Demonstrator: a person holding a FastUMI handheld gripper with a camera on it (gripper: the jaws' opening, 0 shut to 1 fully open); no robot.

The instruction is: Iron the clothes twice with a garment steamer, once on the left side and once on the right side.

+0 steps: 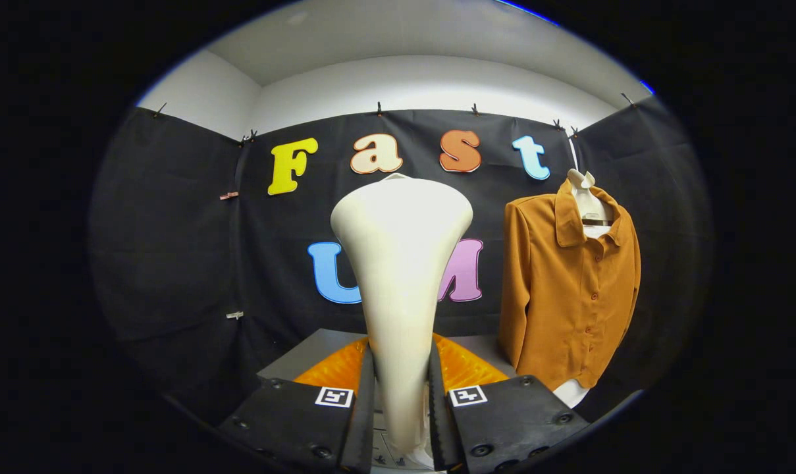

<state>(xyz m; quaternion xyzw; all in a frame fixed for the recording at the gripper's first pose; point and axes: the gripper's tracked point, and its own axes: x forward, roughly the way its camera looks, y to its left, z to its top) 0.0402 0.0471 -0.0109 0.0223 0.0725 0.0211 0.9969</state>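
Clamped between both claw [401,401] fingers by its slim handle, the rigid, smooth garment steamer [401,263] rises upright, left of the soft, limp hanging shirt [569,289].

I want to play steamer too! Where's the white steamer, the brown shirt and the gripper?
Cream-white plastic garment steamer [401,263]: gripper view, on its flared head.
Brown button-up shirt [572,289]: gripper view, on its front by the buttons.
Gripper [401,395]: gripper view, between its fingers, clamped on the steamer's handle.

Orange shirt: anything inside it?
A white form fills the orange shirt, showing at collar and hem; the rest is covered. The gripper jaws clamp the steamer.
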